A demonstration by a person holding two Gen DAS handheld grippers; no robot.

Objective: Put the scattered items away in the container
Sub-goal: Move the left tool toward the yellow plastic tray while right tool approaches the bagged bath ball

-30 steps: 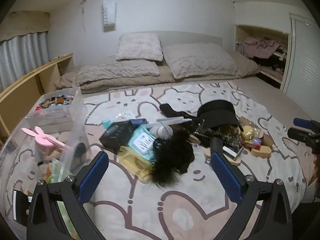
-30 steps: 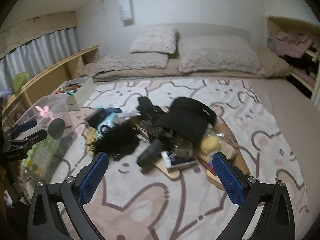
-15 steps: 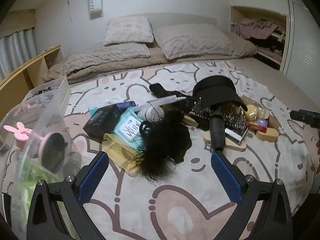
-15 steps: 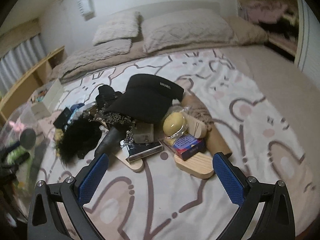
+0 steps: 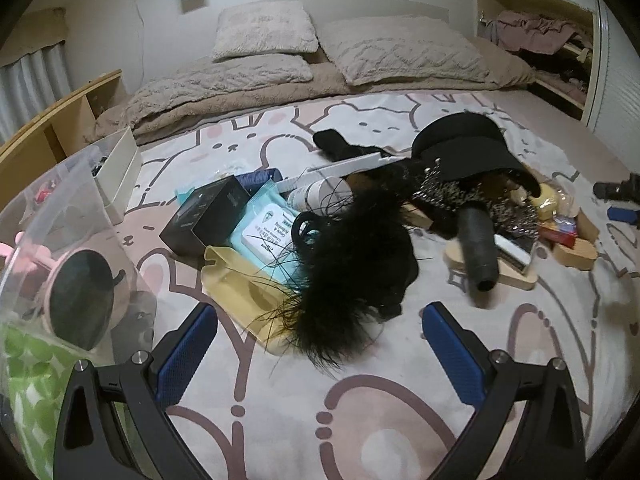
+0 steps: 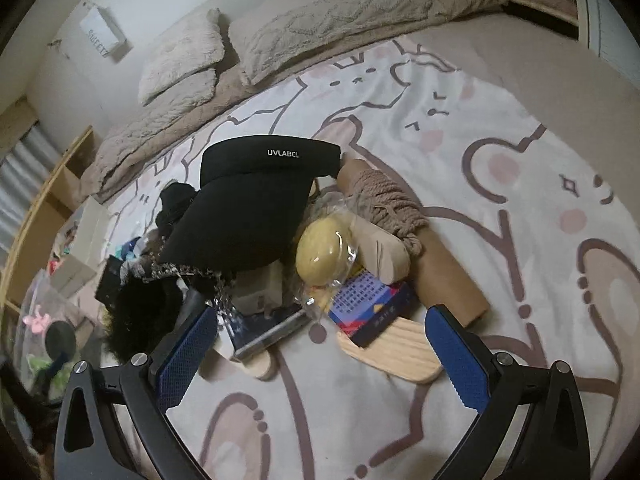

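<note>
Both my tools stand wide open, holding nothing: left tool (image 5: 320,344), right tool (image 6: 322,344). The scattered heap lies mid-bed around the black visor (image 6: 256,204). Just before it, the bagged yellow sponge (image 6: 322,254) looks light and slippery; I judge its middle best. Bare bedspread (image 6: 500,168) right of the visor gives room; the clear container (image 5: 56,216) sits far left.

A bed (image 5: 360,420) with a bunny-print cover carries a heap: black visor (image 6: 256,200), feathery black piece (image 5: 352,264), wipes pack (image 5: 266,228), 2 wooden boards, clear container (image 5: 60,240).
</note>
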